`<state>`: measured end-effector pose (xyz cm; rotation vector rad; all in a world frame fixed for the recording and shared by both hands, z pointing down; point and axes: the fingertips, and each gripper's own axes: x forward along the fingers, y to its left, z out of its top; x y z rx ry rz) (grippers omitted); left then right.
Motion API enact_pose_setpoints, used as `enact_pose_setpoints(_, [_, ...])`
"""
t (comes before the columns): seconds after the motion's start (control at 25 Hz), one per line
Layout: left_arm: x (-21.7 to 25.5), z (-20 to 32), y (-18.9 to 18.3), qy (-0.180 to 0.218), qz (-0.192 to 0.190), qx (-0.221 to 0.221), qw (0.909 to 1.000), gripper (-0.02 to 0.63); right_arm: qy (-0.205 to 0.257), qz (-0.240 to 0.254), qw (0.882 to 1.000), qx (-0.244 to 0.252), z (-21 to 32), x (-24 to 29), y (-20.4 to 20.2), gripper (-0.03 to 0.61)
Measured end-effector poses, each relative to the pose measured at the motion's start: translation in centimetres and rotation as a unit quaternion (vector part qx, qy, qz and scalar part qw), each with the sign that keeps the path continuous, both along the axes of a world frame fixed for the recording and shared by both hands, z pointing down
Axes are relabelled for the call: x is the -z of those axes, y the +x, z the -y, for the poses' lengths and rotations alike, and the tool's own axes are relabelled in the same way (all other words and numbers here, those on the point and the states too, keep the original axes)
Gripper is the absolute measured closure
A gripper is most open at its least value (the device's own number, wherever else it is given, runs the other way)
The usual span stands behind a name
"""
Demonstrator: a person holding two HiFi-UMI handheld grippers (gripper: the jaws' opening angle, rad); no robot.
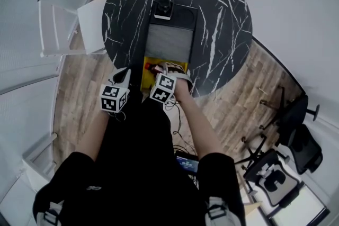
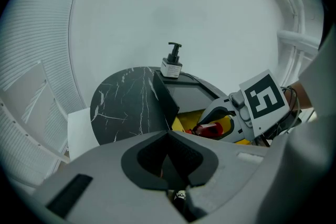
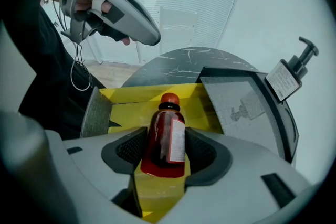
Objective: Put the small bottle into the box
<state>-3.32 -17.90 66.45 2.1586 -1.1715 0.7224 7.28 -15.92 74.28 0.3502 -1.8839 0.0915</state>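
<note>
Clamping the small bottle (image 3: 166,131) between its jaws, the right gripper (image 3: 167,150) holds it over the yellow inside of the open box (image 3: 131,98) at the near edge of the black marble table (image 1: 127,13). The left gripper (image 2: 168,162) hangs just beside, jaws pressed together on nothing.

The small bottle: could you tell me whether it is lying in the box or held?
Held: the right hand-held gripper clamps the small bottle by its body, over the open yellow box.
</note>
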Motion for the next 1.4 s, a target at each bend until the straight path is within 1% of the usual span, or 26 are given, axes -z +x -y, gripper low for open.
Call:
enact_pose_setpoints(0.68, [-0.2, -1.9, 0.0, -0.002, -0.003, 0.0, 1.0, 0.617, -0.006, 0.012, 1.0, -0.022, -1.4, 0.0, -0.3, 0.356])
enact_pose_setpoints(0.88, [0.0, -2.2, 0.3, 0.0, -0.004, -0.001, 1.0, 0.617, -0.019, 0.037, 0.999, -0.033, -1.9, 0.6, -0.6, 0.341])
enact_pose_setpoints(1.0, [0.2, -2.3, 0.5, 0.001, -0.002, -0.004, 1.0, 0.617, -0.024, 0.045, 0.998, -0.04, -2.0, 0.9, -0.7, 0.339])
enact_pose_setpoints(1.12, [0.4, -2.3, 0.7, 0.005, -0.001, -0.008, 1.0, 0.617, -0.031, 0.063, 0.996, -0.052, -2.3, 1.4, -0.9, 0.339])
enact_pose_setpoints(1.4, [0.8, -2.4, 1.2, 0.01, 0.001, -0.016, 0.9998, 0.617, -0.03, 0.103, 0.991, -0.08, -3.0, 3.1, -1.3, 0.339])
